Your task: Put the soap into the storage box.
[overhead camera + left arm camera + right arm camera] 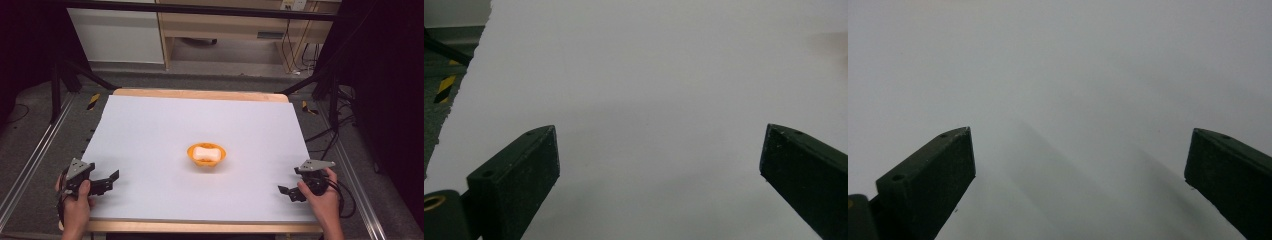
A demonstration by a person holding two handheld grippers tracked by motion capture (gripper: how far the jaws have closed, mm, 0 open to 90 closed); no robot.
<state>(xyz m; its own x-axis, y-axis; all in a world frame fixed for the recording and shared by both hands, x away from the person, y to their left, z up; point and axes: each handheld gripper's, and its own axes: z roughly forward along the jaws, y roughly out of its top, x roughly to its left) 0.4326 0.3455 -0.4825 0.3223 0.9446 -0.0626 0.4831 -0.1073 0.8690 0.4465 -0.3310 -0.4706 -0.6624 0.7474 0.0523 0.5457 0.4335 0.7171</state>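
An orange bowl (pixel 206 155) sits at the middle of the white table sheet (pixel 150 130), and a pale rounded block (pixel 207 154) lies inside it. My left gripper (pixel 111 181) rests near the front left corner, held by a hand, its jaws wide apart and empty. In the left gripper view the left gripper (pixel 659 150) frames bare white sheet. My right gripper (pixel 286 193) sits near the front right corner, open and empty, well apart from the bowl. In the right gripper view the right gripper (pixel 1080 150) looks onto plain white surface.
A wooden table edge (pixel 200 227) runs along the front and back of the sheet. Metal rails (pixel 30 165) flank both sides. Black frame legs and cables (pixel 330 100) stand beyond the far corners, and yellow-black tape marks (pixel 93 101) lie on the floor.
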